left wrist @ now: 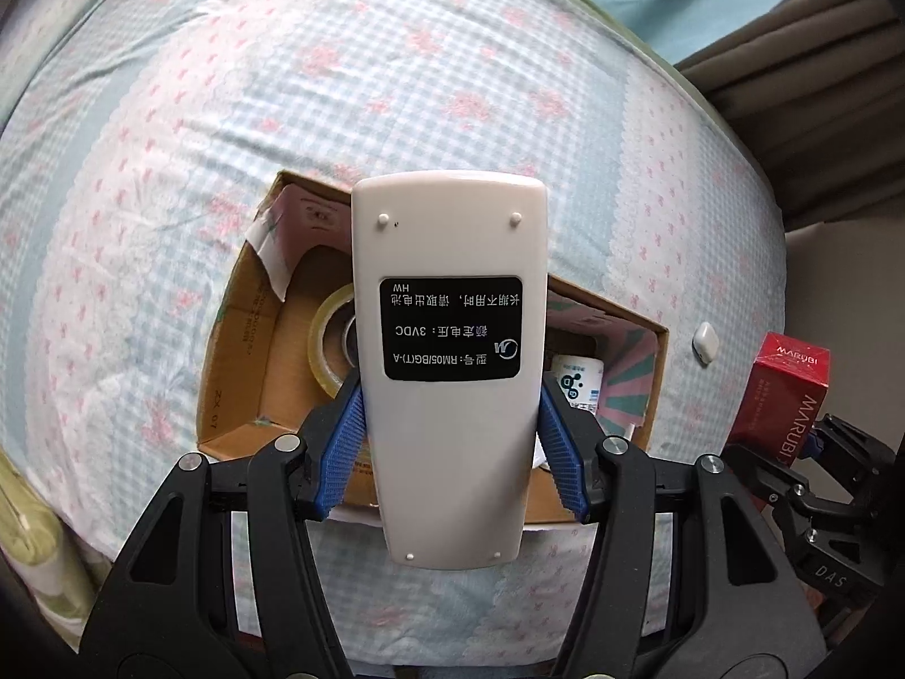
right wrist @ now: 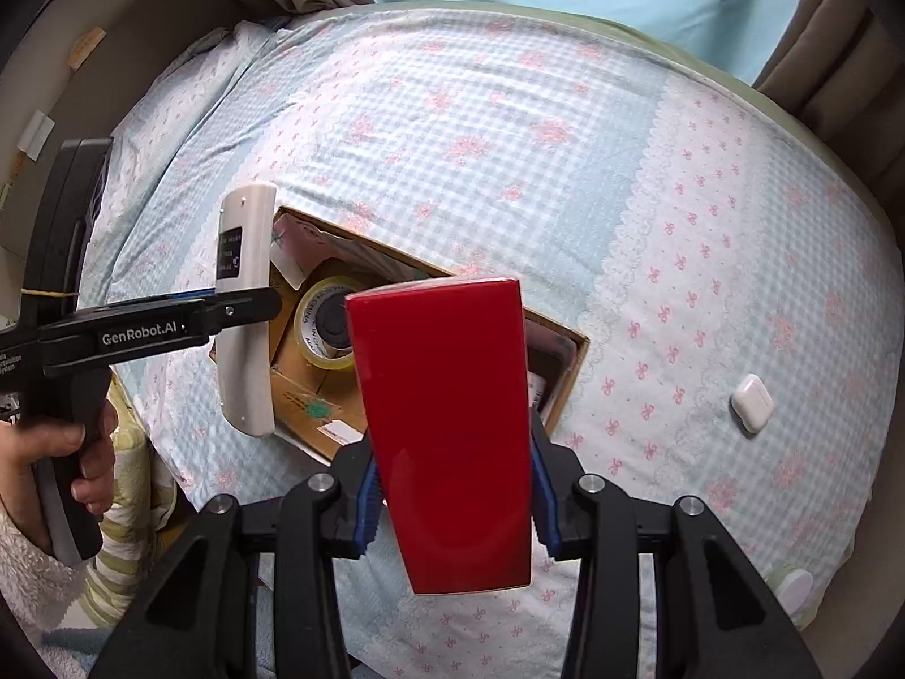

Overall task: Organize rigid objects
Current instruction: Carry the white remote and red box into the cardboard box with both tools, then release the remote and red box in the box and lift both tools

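My left gripper (left wrist: 449,441) is shut on a white remote control (left wrist: 449,396), held back side up with its black label showing, above an open cardboard box (left wrist: 237,339). The box holds a roll of clear tape (left wrist: 331,339) and a small white bottle (left wrist: 577,385). My right gripper (right wrist: 452,486) is shut on a glossy red box (right wrist: 447,430), hanging over the right part of the cardboard box (right wrist: 571,373). In the right wrist view the left gripper (right wrist: 249,303) carries the remote control (right wrist: 243,311) over the box's left rim, beside the tape roll (right wrist: 328,328).
The cardboard box lies on a bed with a blue checked, pink-flowered sheet (right wrist: 509,141). A white earbud case (right wrist: 752,402) rests on the sheet to the right, also the earbud case (left wrist: 706,342). Another white item (right wrist: 794,588) lies near the bed's lower right edge. Curtains (left wrist: 792,73) hang behind.
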The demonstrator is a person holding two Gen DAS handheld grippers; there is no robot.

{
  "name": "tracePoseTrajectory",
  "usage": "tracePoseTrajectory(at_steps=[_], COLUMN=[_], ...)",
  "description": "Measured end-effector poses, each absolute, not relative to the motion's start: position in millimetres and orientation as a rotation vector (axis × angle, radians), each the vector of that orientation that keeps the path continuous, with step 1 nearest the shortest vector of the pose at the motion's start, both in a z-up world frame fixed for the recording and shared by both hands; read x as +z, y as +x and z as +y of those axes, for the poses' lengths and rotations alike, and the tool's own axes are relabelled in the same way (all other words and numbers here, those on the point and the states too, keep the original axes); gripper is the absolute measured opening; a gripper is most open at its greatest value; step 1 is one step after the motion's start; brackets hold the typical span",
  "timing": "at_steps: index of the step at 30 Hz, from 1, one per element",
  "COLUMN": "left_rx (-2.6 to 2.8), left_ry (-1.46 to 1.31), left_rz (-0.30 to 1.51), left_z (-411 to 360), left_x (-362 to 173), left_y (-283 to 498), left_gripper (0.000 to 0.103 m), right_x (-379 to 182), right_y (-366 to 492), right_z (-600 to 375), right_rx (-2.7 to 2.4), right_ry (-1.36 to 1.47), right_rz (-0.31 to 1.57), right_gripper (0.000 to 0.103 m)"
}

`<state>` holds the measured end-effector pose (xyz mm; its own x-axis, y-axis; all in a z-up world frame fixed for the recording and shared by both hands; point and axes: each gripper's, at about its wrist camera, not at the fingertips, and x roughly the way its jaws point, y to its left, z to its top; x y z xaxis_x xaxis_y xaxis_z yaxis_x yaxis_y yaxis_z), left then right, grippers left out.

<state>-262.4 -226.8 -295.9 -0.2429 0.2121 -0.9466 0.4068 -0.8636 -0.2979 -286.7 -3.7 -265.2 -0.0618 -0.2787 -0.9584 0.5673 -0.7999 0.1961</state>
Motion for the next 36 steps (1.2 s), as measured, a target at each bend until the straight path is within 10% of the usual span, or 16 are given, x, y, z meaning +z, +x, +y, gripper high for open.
tracePoseTrajectory(at_steps=[11, 23, 25, 28, 36], left_rx=[-2.046, -2.043, -2.059, -2.117, -2.116], left_ry=[1.702, 1.76, 1.739, 1.743, 1.79], left_rz=[1.133, 1.008, 0.948, 0.851, 0.856], left_z=[-269, -271, -270, -267, -273], left_x=[-368, -376, -369, -357, -354], left_y=[-243, -257, -257, -255, -247], left_gripper=[0.054, 0.063, 0.103, 0.103, 0.103], right_x=[-360, -399, -403, -399, -394], right_y=[-304, -316, -317, -319, -309], right_z=[-57, -81, -84, -83, -72], right_rx=[-1.799, -1.712, -1.701, -1.715, -1.771], right_ry=[1.765, 1.902, 1.924, 1.925, 1.942], right_rz=[0.291, 0.089, 0.084, 0.038, 0.077], right_gripper=[0.04, 0.041, 0.053, 0.097, 0.098])
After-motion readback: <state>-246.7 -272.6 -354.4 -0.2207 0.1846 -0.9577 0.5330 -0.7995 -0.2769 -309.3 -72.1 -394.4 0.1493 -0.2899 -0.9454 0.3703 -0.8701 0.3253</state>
